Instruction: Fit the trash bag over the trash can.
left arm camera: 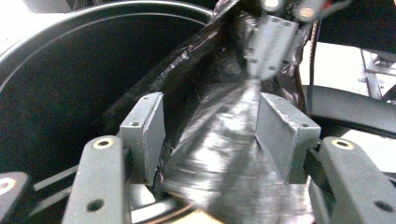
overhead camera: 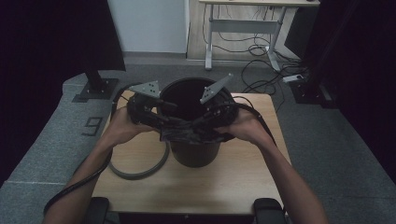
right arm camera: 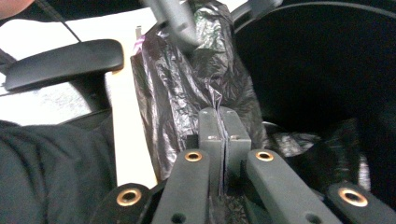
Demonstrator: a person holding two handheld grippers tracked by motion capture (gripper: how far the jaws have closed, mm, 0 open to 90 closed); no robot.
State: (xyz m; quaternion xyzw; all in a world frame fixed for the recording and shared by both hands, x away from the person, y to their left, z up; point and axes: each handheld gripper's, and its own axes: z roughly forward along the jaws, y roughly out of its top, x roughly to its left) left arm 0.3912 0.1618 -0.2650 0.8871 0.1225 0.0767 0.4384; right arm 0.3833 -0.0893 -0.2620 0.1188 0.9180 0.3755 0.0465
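Observation:
A black bin (overhead camera: 194,154) stands upright in the middle of the wooden table (overhead camera: 233,182). A crumpled black plastic bag (overhead camera: 187,133) hangs over the bin's near rim. My right gripper (right arm camera: 219,121) is shut on a fold of the bag (right arm camera: 187,93), its pads pressed flat together beside the bin's dark mouth (right arm camera: 317,70). My left gripper (left arm camera: 210,112) has its jaws apart, with a wide bunch of the bag (left arm camera: 219,144) lying between the pads. In the high view the left gripper (overhead camera: 163,116) and right gripper (overhead camera: 208,116) meet tip to tip at the rim.
A grey ring (overhead camera: 140,172) lies flat on the table left of the bin. Two black chair armrests (overhead camera: 268,207) sit at the table's near edge. A cable trails from each gripper. A desk with loose cables on the floor stands behind the table.

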